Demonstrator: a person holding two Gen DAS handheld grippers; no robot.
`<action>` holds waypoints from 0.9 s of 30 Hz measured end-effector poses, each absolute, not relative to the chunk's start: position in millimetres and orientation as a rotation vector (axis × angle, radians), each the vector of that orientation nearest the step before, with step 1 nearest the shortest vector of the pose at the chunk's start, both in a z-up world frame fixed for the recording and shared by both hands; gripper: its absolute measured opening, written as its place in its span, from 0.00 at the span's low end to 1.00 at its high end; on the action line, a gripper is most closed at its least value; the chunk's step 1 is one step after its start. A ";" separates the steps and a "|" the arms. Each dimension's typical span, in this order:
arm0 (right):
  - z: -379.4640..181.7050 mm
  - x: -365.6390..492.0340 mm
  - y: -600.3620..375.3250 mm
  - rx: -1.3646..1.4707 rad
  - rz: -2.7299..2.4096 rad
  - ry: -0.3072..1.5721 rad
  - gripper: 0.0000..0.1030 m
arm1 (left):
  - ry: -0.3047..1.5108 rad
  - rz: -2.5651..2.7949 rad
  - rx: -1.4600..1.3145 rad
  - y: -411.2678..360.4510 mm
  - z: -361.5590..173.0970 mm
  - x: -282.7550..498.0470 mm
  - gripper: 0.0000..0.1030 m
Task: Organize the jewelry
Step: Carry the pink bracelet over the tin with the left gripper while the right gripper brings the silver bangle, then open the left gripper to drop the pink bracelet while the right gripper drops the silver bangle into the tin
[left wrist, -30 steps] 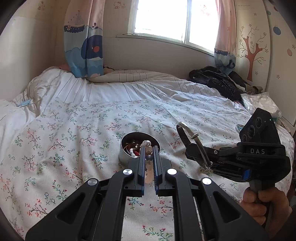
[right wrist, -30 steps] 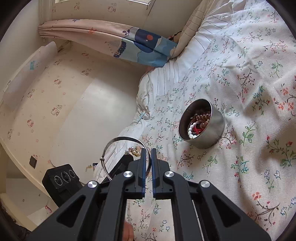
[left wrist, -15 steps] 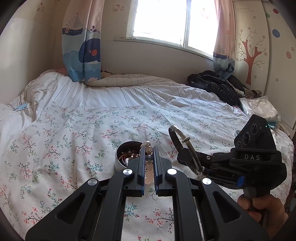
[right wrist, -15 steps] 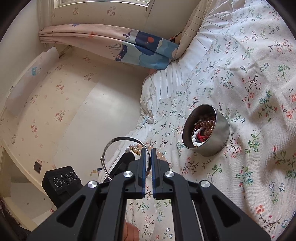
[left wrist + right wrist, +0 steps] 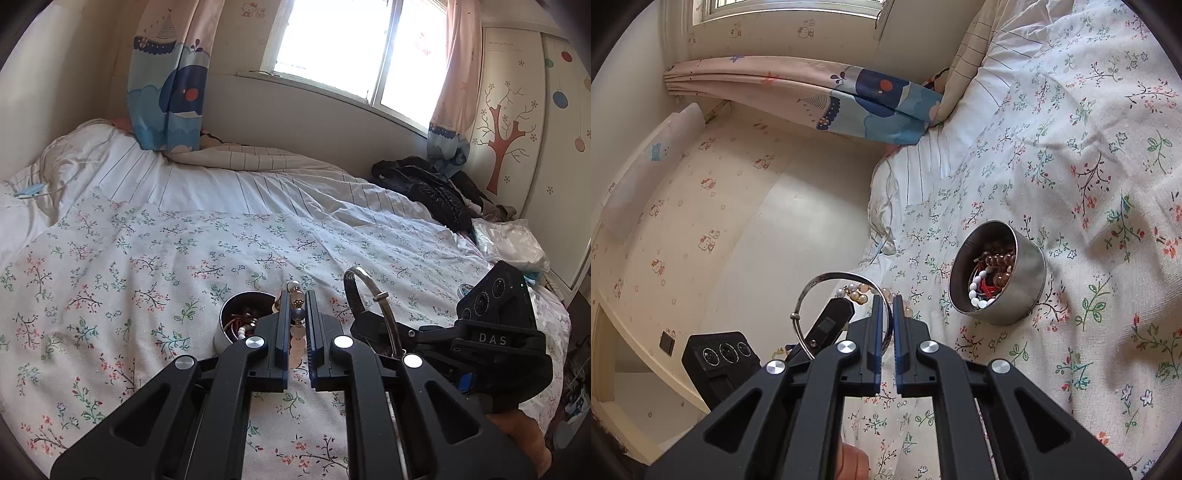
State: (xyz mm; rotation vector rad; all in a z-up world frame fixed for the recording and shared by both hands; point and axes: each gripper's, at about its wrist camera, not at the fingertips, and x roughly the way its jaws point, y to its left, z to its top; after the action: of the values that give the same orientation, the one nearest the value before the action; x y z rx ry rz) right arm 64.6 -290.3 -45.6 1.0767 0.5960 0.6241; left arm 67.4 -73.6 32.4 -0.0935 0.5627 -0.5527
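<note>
Both claws we see clamped on jewelry: our left gripper (image 5: 297, 310) has its black jaws pressed together on a string of pale pink and pearl beads (image 5: 296, 334), and our right gripper (image 5: 884, 306) pinches a thin silver metal bangle (image 5: 827, 280), jaws together on its rim. We hold both above the white floral bedspread (image 5: 1089, 155). A round steel tin (image 5: 1025, 288), holding brown, white and red beaded bracelets (image 5: 991, 273), sits on the bedspread just beyond the left gripper's tips and near the bangle. A hand (image 5: 517, 430) grips the right gripper's handle
</note>
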 end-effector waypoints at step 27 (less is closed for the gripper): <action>-71.8 105.8 -299.8 1.135 0.583 0.643 0.08 | 0.616 -0.542 -0.111 -93.6 14.1 110.4 0.07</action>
State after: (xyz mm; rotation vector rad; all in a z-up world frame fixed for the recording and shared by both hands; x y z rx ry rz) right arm 105.8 -299.8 -71.8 1.1352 0.6427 0.5832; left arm 110.4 -93.6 14.1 -0.1111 0.6158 -0.5424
